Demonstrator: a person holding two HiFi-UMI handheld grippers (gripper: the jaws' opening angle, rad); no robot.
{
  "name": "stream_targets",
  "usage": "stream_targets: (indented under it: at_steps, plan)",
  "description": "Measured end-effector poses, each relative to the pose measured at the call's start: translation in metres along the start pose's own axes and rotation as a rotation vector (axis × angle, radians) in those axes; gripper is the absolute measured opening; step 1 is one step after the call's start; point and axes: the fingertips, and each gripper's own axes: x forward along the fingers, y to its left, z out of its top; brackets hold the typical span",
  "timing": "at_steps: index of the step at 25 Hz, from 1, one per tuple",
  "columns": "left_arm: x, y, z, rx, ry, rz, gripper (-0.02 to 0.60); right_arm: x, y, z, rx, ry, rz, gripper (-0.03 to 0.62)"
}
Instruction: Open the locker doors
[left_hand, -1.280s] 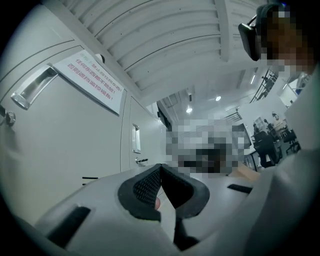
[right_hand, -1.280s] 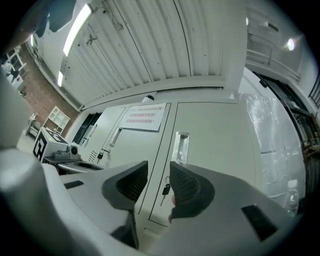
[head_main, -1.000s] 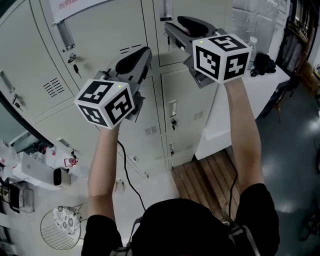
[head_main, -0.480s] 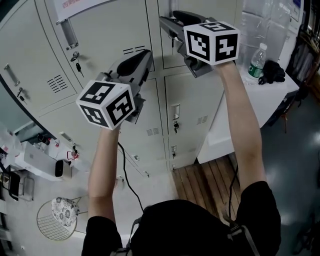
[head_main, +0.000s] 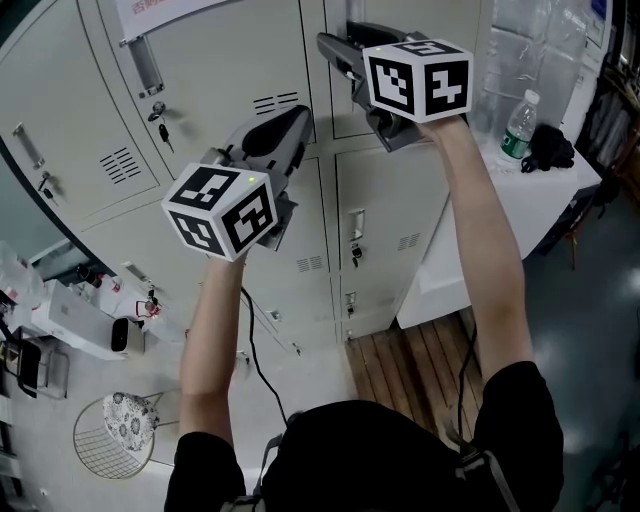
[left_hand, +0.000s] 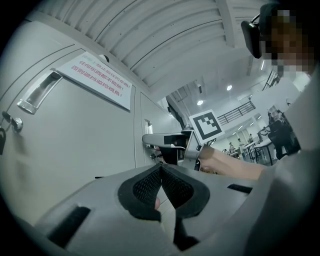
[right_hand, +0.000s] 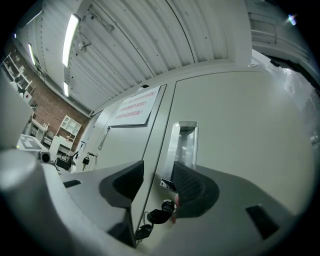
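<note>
Faces a bank of pale grey lockers (head_main: 225, 75) filling the upper left and upper centre of the head view, every door in sight closed. Holds the left gripper (head_main: 297, 115) up at centre left, short of the locker fronts, pads pressed together tip to tip with nothing clamped. Holds the right gripper (head_main: 332, 45) higher, at top centre, nose close to the upper door (right_hand: 240, 125) there; has just been spreading its jaws, now wide apart and gripping nothing. Sees in the right gripper view the seam at that door's left edge running up between the two pads, the recessed metal handle (right_hand: 184, 142) just above the right-hand pad, and a key (right_hand: 158, 216) in the lock low centre, below the jaws; cannot tell whether the right pad touches the handle's lower end. Shows a printed notice (right_hand: 132, 107) on the neighbouring door, upper left of that view. Catches in the left gripper view a second handle (left_hand: 42, 90) at far left and the right gripper at centre, close to the door. Takes in, at right of the head view, a white table (head_main: 500, 215) with a plastic bottle (head_main: 518, 125) and a black bag (head_main: 548, 148); at lower left, a wire basket (head_main: 118, 445).
</note>
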Motion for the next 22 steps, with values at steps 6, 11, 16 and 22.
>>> stream_targets:
  at_steps: [6, 11, 16, 22]
  plan:
    - [-0.01, 0.003, -0.003, -0.006, 0.0, -0.013, 0.018, -0.001, 0.003, 0.001, 0.0, 0.0, -0.006, 0.175]
    - [-0.015, 0.003, -0.001, -0.006, 0.0, -0.044, 0.018, -0.007, 0.007, 0.004, -0.043, 0.01, -0.036, 0.175]
    - [-0.017, -0.003, 0.002, -0.013, -0.011, -0.086, 0.018, -0.021, 0.013, 0.007, -0.072, 0.016, -0.053, 0.175]
    - [-0.019, -0.011, 0.003, -0.023, -0.02, -0.139, 0.018, -0.041, 0.018, 0.013, -0.114, -0.003, -0.092, 0.16]
